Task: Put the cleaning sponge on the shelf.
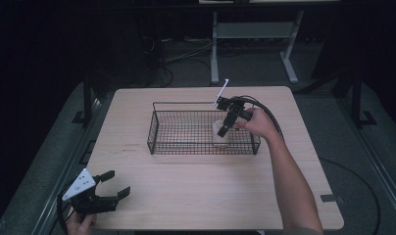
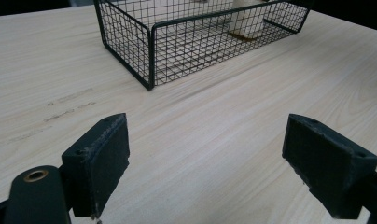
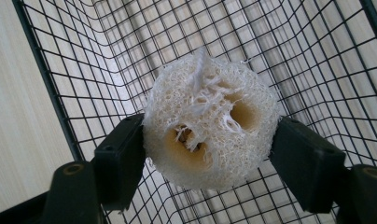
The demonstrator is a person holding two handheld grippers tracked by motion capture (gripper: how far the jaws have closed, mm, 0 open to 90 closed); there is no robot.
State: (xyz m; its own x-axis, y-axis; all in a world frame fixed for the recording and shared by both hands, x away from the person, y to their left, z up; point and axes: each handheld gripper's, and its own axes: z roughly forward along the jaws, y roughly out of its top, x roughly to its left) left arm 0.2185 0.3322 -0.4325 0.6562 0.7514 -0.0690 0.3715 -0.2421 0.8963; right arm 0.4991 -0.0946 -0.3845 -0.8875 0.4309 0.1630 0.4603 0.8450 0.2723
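Right gripper [image 1: 224,131]: reaches into the basket from the 3 o'clock side of the table, jaws pointing down and toward 7 o'clock; the person's hand [image 1: 257,122] grips its handle just outside the rim.
Right jaws: closed on the loofah, one black pad pressed to each flank of it (in the right gripper view the pads sit at 9 and 3 o'clock of the sponge).
Loofah [image 3: 209,122]: a pale, fibrous round slice with two yellowish holes through its face, one at 7 o'clock and one at 2 o'clock of its middle; frayed strands stand up at 12 o'clock.
Loofah's place: inside the basket, at its right end, near the front wall; in the high view it shows as a whitish lump [image 1: 221,134] directly under the jaw tips. Whether it rests on the mesh floor or hangs just above it, I cannot tell.
Basket [image 1: 159,125]: black wire, oblong, mid-table, long side running 9 to 3 o'clock.
Left gripper [image 1: 111,186]: at the table's 7 o'clock corner, well apart from the basket, a hand [image 1: 80,223] under it.
Left jaws: spread wide, nothing between them but bare table [image 2: 214,135]; the basket's corner [image 2: 150,56] lies ahead at 12 o'clock.
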